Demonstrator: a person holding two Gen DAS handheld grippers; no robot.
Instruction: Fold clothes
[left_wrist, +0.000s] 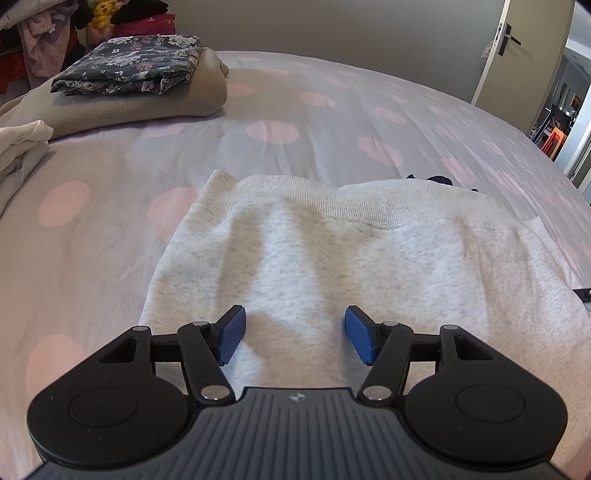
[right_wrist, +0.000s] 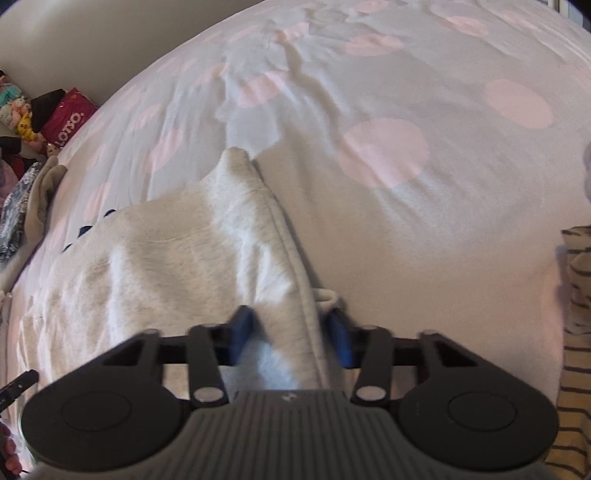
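The grey sweatshirt (left_wrist: 332, 254) lies flat on the bed (left_wrist: 332, 122), its ribbed hem band on the side farthest from the grippers. The fabric is pale heathered grey; dark lettering shows just past the hem but is too hidden to read. One edge of the sweatshirt (right_wrist: 207, 258) is gathered into a raised fold.

The left gripper (left_wrist: 295, 338) sits over the sweatshirt with its blue fingers (left_wrist: 232, 339) spread apart and nothing between them. The right gripper (right_wrist: 291, 338) straddles the folded edge; its fingers (right_wrist: 242, 336) are motion-blurred, and whether they press the cloth cannot be told.

Beyond the sweatshirt, a folded floral cloth (left_wrist: 129, 66) rests on a folded beige blanket (left_wrist: 155, 99). Beside the sweatshirt lies a cream garment (left_wrist: 22, 155). A striped garment (right_wrist: 576, 332) lies well apart on the other side. Off the bed, a red packet (right_wrist: 66, 118) reads "LOTSO", next to a yellow plush toy (left_wrist: 103, 13).
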